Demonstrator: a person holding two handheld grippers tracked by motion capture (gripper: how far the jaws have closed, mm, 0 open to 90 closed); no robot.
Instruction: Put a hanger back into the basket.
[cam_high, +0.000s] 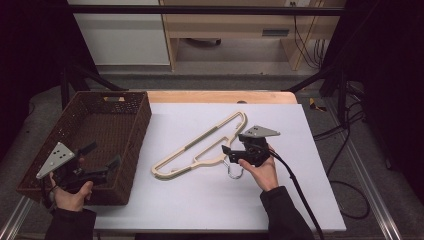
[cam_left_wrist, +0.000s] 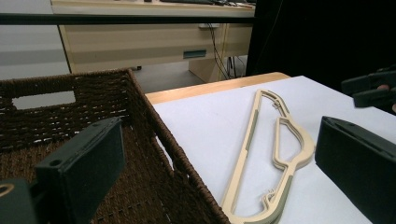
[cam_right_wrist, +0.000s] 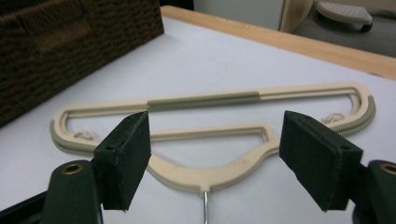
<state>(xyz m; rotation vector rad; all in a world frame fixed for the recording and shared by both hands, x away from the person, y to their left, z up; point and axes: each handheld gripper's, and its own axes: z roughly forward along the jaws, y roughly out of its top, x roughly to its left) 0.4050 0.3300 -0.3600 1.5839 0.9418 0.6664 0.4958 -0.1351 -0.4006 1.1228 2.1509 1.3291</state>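
A cream plastic hanger (cam_high: 210, 134) with grey-green grip strips lies flat on the white table top (cam_high: 200, 205), its metal hook (cam_high: 235, 172) pointing toward the near edge. My right gripper (cam_high: 234, 143) hovers low at the hanger's neck (cam_right_wrist: 205, 175), jaws open, one black pad on each side of it and neither touching. The hook's wire (cam_right_wrist: 204, 205) starts just below between the pads. My left gripper (cam_high: 104, 155) is held open over the near right corner of the brown wicker basket (cam_high: 142, 122), with nothing between its pads (cam_left_wrist: 88, 163). From there the hanger (cam_left_wrist: 251, 140) lies to the right.
The basket (cam_left_wrist: 154, 121) stands on the table's left side and looks empty inside. A wooden strip (cam_high: 220, 96) edges the far side of the table. Black frame bars and cables (cam_high: 345, 150) run along the right. A pale wooden desk (cam_high: 240, 25) stands behind.
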